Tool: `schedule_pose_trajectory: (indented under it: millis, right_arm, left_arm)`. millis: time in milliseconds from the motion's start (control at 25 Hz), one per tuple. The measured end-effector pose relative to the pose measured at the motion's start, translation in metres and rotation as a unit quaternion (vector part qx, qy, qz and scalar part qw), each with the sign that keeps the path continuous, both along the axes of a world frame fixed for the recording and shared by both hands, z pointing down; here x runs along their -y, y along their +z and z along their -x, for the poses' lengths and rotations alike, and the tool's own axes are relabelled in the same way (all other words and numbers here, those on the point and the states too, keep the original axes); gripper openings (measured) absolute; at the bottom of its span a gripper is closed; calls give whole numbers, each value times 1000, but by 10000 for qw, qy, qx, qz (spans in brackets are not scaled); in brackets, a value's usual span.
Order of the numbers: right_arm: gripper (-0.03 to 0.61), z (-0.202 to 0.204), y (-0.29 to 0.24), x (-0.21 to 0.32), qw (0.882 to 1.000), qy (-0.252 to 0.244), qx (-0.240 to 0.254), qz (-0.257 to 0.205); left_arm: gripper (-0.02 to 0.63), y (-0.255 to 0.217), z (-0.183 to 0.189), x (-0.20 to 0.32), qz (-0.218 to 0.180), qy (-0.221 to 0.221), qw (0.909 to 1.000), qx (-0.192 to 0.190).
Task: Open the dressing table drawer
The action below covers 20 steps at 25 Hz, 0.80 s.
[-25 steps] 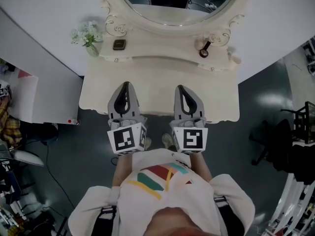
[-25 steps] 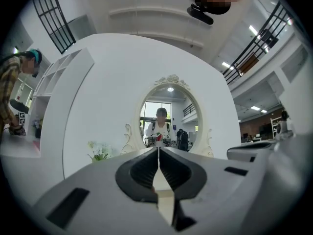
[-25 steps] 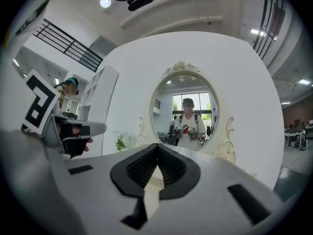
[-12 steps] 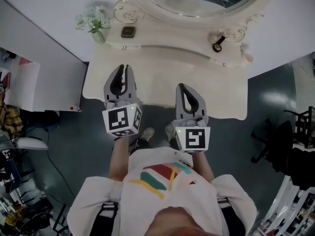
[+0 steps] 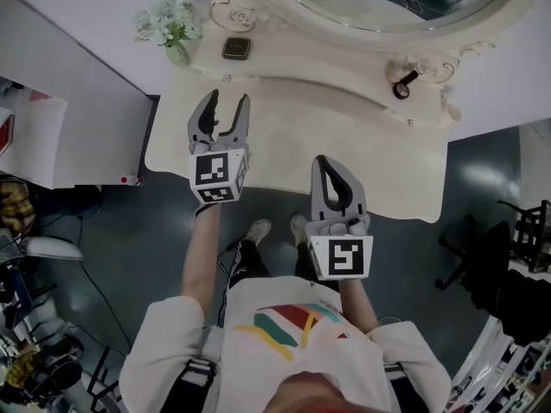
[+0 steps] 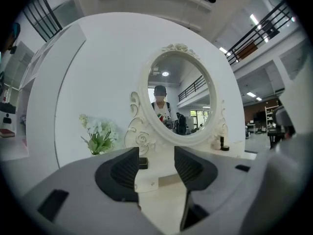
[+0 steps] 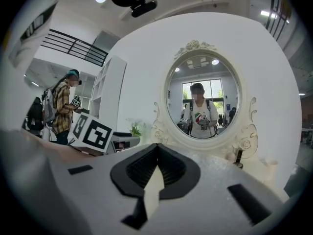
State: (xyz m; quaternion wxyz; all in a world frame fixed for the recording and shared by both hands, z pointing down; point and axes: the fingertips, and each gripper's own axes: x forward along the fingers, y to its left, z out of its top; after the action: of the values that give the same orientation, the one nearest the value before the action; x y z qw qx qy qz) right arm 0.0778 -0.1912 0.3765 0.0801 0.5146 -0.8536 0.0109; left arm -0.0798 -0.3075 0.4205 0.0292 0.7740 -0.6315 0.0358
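The cream dressing table (image 5: 293, 153) stands in front of me, with a raised back shelf under an oval mirror (image 5: 387, 7). A small knob (image 5: 226, 78) shows on the shelf's left front, seen between the jaws as the knob (image 6: 152, 183) in the left gripper view. My left gripper (image 5: 228, 99) hovers over the table top just short of it. Its jaws have just been opening and stand open with nothing between them, as the left gripper (image 6: 156, 163) shows. My right gripper (image 5: 324, 160) is shut and empty over the table's front, its tips (image 7: 156, 148) pointing at the mirror.
A vase of white flowers (image 5: 168, 28) and a small dark box (image 5: 236, 48) sit on the shelf's left end, and a dark bottle (image 5: 403, 86) on its right. A second knob (image 5: 410, 122) is at the right. A white partition (image 5: 69, 101) stands to the left.
The left gripper moved forward over the table top toward the shelf's left knob and its jaws opened. The right gripper shifted slightly and stayed shut.
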Motion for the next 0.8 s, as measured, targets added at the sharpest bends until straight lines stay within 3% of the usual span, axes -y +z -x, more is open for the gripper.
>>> schedule_pose_trajectory:
  millis: [520,800]
  right_arm:
    - [0,1,45,27,9995,-28,-167,260]
    - [0,-1,60,29,9989,9,-170,439]
  left_arm:
    - [198,136,38,86,1254,-276,9917,59]
    - [196,168,48,103,1626,-400,9858,82]
